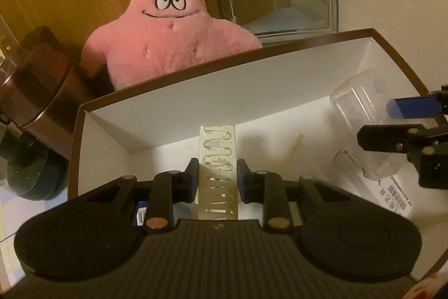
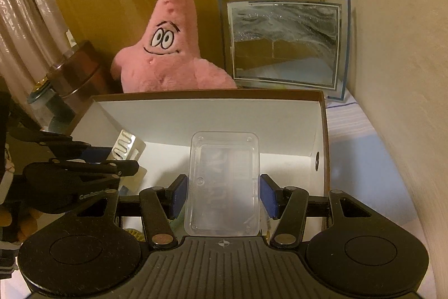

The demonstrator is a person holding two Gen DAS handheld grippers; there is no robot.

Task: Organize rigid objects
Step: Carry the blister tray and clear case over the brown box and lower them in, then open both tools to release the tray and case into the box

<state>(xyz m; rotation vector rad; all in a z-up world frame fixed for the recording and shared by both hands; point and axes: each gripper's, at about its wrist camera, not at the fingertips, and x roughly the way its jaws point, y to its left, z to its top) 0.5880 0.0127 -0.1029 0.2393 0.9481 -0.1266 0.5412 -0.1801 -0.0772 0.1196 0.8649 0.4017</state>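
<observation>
clear plastic box (image 2: 224, 184) | rect, glossy | in right tongs (image 2: 222, 194)

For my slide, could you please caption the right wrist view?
Right hand-held gripper holds a clear plastic case over the open white box.

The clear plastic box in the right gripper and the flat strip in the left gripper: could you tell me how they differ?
The clear plastic box is wide, hollow and fully see-through; the flat strip is narrow, thin and yellowish, with a wavy slot pattern cut through it. The box spreads the right gripper wider than the strip spreads the left gripper. Both are rigid, gripped at the sides and held over the white-lined box.
</observation>
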